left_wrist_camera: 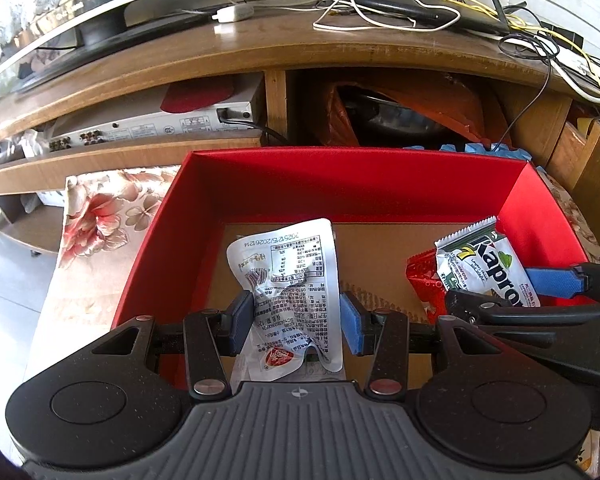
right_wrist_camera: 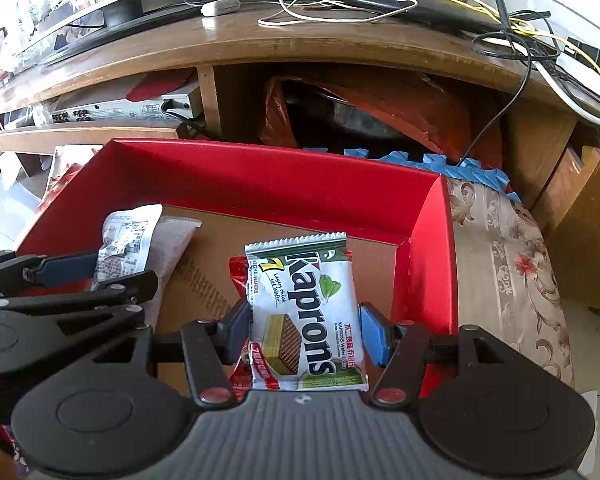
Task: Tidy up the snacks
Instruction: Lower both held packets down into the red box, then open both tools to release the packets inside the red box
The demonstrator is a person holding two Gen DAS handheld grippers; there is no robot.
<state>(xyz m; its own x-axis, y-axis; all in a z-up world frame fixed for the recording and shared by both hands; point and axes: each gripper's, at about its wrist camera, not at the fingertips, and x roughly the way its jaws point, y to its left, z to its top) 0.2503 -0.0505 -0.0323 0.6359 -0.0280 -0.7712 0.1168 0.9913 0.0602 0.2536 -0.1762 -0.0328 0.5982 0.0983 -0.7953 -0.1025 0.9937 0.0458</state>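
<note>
The red box [left_wrist_camera: 356, 184] sits on a floral cloth [left_wrist_camera: 100, 208] before a wooden TV stand [left_wrist_camera: 260, 52]. Over its left half the left gripper [left_wrist_camera: 296, 320] clamps a silver pouch [left_wrist_camera: 288, 280]; over the right half the right gripper [right_wrist_camera: 304, 332] clamps a Kaprons pack [right_wrist_camera: 304, 308], with a red packet [right_wrist_camera: 238, 276] beneath. Best to lower each snack flat to the cardboard floor before opening, and keep the two well apart.
</note>
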